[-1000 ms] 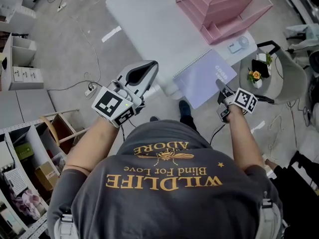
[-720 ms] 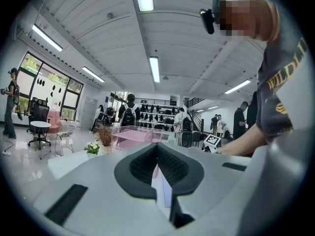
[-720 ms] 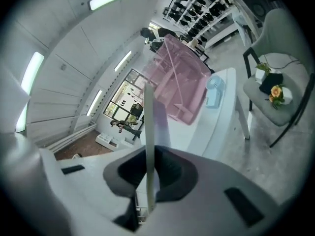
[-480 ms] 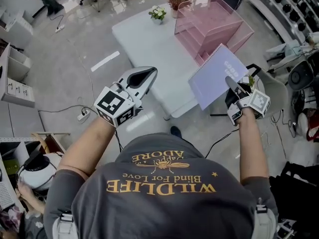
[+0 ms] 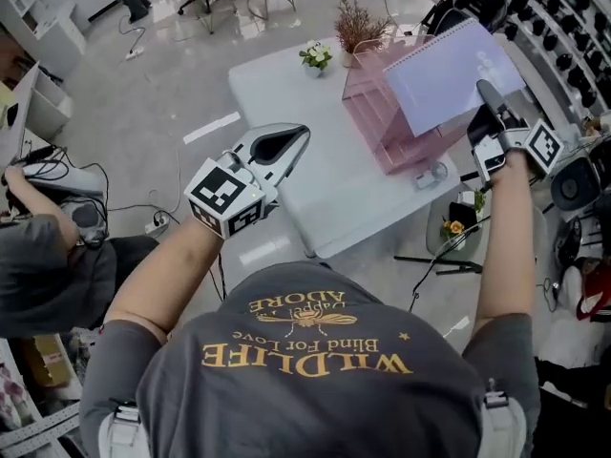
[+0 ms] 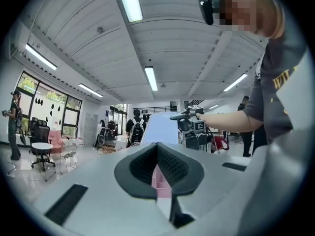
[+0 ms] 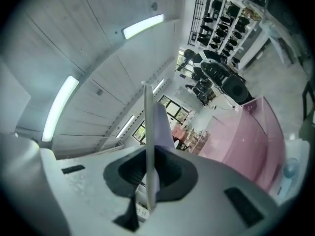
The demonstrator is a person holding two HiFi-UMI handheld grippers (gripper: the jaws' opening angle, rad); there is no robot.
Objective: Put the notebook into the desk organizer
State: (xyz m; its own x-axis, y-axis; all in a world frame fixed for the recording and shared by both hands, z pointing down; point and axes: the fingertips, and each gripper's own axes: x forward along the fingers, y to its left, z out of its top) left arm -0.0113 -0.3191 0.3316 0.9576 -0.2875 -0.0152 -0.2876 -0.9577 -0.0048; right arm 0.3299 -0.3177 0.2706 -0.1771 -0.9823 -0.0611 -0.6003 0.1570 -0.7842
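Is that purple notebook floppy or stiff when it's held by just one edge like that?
Probably fairly stiff: the notebook stands flat above the right gripper, and its edge looks straight in the right gripper view. Likely light, since one pinch carries it.

notebook (image 5: 456,72) | hides part of desk organizer (image 5: 370,98) (head view) | cover print too small to read

Head view looks steeply down; both gripper views share the pink organizer (image 7: 246,141).
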